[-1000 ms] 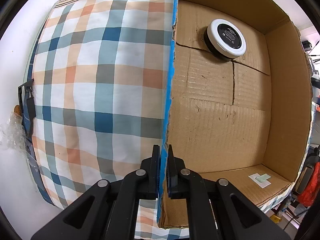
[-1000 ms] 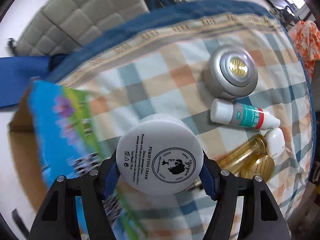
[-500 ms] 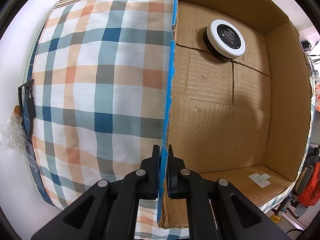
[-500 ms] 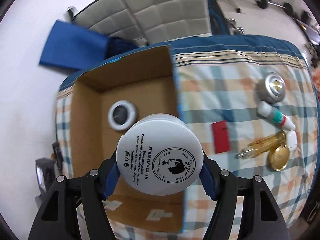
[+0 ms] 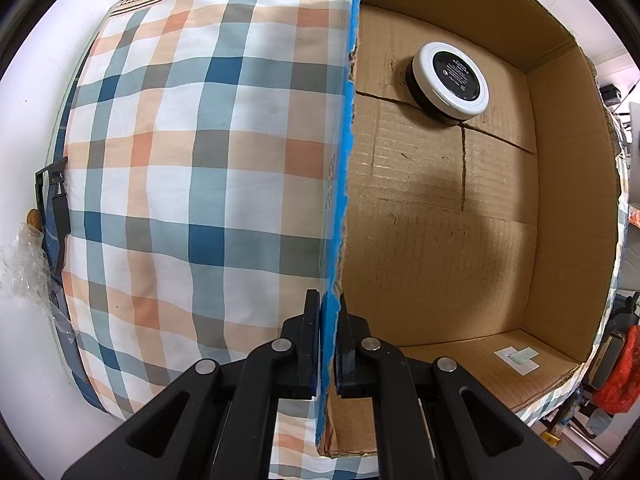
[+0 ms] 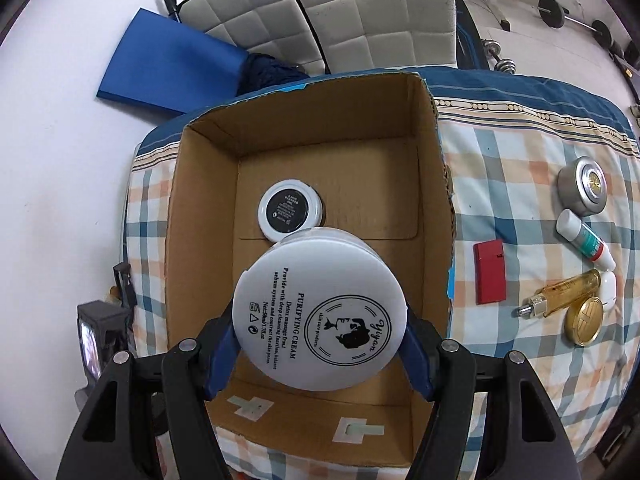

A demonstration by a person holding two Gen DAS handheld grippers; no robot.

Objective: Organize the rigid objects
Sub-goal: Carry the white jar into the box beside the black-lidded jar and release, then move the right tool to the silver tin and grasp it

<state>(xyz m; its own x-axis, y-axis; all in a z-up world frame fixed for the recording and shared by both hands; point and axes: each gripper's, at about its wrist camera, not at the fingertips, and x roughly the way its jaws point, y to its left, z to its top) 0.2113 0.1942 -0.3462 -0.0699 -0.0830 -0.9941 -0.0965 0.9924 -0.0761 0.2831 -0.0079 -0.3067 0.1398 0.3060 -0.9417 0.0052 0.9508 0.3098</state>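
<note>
Lowering the white cream jar (image 6: 320,316) straight down into the cardboard box (image 6: 434,216) looks like the step in hand, and doing it well likely means aiming for bare floor below and to the right of the black-topped jar (image 6: 291,209) already inside, so the 2 do not knock together, and parting the jaws only once the base is resting on the cardboard. The right gripper (image 6: 320,344) clamps that white jar by its sides between blue pads, holding it at the centre of the right wrist view, above the open box. The left gripper (image 5: 329,340) is closed on the blue-edged box wall (image 5: 340,208) at the lower centre of its view, which should steady the box during the drop. The jar is a squat, round, rigid tub with a flat white lid printed in black with "PURIFYING CREAM" and a circular emblem. At the right of the right wrist view, a silver tin (image 6: 583,191), a white tube (image 6: 585,239), a red case (image 6: 489,277), an amber bottle (image 6: 562,293) and a gold compact (image 6: 584,321) lie on the checked cloth (image 6: 520,184), apparently awaiting their turn.
</note>
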